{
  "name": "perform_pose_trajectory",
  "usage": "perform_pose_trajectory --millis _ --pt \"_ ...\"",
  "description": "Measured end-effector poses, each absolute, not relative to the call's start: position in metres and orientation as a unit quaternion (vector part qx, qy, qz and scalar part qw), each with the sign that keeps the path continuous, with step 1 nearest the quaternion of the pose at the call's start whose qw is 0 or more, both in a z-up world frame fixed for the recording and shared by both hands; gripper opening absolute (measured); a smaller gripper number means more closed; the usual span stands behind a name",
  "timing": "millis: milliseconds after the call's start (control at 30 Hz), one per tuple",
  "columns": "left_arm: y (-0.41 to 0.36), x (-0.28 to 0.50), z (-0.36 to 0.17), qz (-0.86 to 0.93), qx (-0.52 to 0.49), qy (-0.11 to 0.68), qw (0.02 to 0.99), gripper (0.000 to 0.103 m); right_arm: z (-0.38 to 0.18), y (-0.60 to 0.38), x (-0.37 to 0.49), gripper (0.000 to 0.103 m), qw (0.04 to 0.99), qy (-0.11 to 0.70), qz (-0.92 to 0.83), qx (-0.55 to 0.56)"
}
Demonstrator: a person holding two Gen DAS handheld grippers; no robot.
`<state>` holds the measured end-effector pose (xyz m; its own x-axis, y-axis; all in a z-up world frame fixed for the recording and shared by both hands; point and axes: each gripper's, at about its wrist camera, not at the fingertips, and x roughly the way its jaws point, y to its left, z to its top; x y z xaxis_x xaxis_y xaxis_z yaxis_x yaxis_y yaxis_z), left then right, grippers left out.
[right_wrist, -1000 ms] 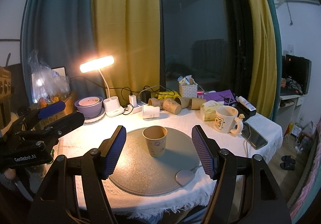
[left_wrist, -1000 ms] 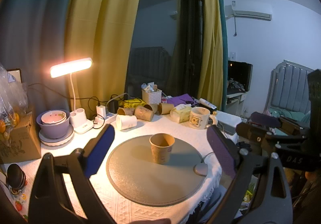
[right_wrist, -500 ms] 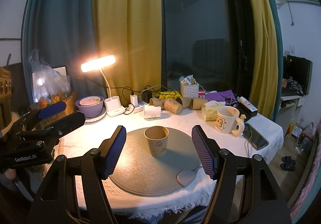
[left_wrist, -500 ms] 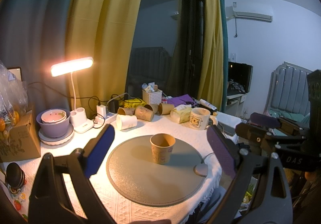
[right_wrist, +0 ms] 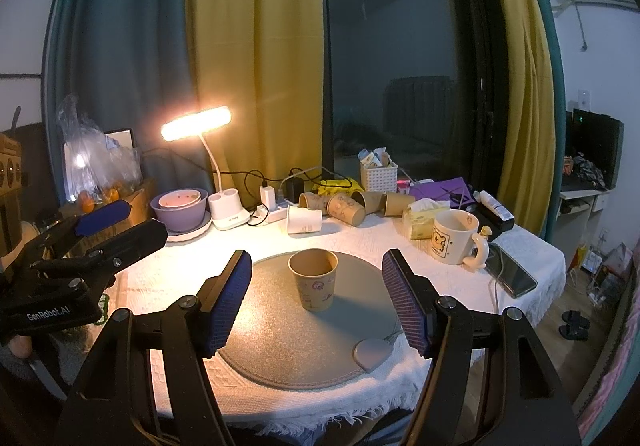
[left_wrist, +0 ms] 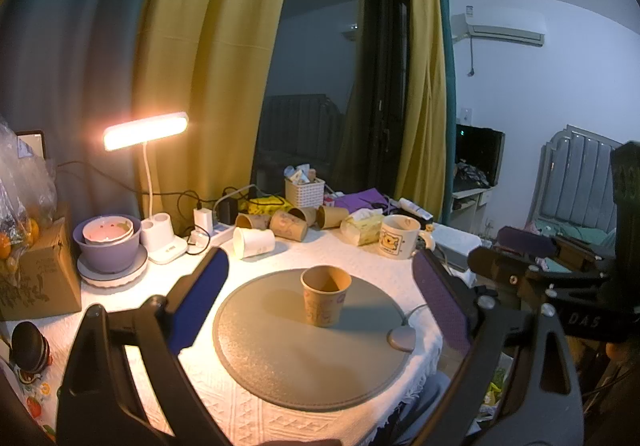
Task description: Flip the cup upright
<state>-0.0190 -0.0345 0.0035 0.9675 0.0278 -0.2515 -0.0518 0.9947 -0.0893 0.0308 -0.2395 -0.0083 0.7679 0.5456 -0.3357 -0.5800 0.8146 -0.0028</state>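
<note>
A brown paper cup (left_wrist: 325, 300) stands upright, mouth up, on a round grey mat (left_wrist: 312, 334). It also shows in the right wrist view (right_wrist: 313, 284) on the same mat (right_wrist: 316, 330). My left gripper (left_wrist: 320, 306) is open and empty, held back from the cup, which sits between the lines of its fingers. My right gripper (right_wrist: 318, 306) is open and empty, also held back from the cup. Each gripper shows at the edge of the other's view.
Several paper cups (right_wrist: 340, 206) lie on their sides at the back of the table, with a white cup (right_wrist: 304, 220), a bear mug (right_wrist: 454, 242), tissue box (right_wrist: 420, 220), lit desk lamp (right_wrist: 196, 124), purple bowl (right_wrist: 180, 210) and phone (right_wrist: 512, 274).
Both grippers have drifted very slightly. The cup has not moved.
</note>
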Motion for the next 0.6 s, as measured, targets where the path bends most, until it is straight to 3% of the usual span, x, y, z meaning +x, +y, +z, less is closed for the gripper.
perform_pose_trajectory --millis 600 --pt "-0.0317 -0.0189 0.0034 0.019 -0.049 0.126 0.991 0.094 -0.0079 -0.2376 0.0306 0.071 0.939 0.163 0.299 -0.054"
